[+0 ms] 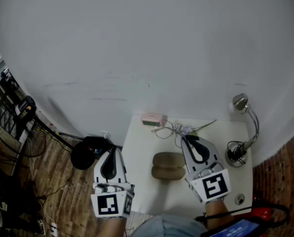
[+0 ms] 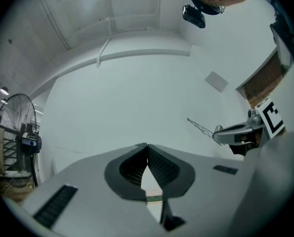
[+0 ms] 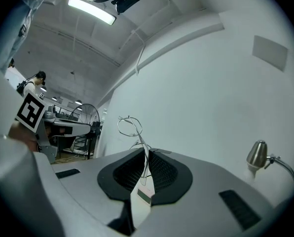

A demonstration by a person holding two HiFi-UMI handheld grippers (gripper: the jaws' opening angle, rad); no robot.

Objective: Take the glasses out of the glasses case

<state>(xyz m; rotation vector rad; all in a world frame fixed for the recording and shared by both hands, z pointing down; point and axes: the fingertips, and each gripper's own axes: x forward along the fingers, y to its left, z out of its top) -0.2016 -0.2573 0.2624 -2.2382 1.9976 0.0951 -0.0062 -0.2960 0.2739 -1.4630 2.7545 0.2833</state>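
The brown glasses case [image 1: 168, 166] lies open on the white table [image 1: 139, 152], with nothing showing inside it. Thin wire-framed glasses [image 3: 129, 126] stick up from my right gripper [image 3: 147, 152], whose jaws are shut on one temple arm. In the head view the glasses [image 1: 179, 130] hang above the table's far side, beyond the case, at the tip of the right gripper [image 1: 186, 138]. My left gripper [image 1: 112, 150] is off the table's left edge, over the floor. Its jaws [image 2: 147, 145] are shut on nothing. From there I see the right gripper [image 2: 234, 132] and the glasses [image 2: 200, 127].
A small pink box [image 1: 153, 119] sits at the table's far edge. A gooseneck lamp [image 1: 241, 102] with a round base [image 1: 234, 155] stands on the right side. A dark object [image 1: 85, 152] and cables lie on the wooden floor at the left. A fan [image 2: 23, 137] stands beyond.
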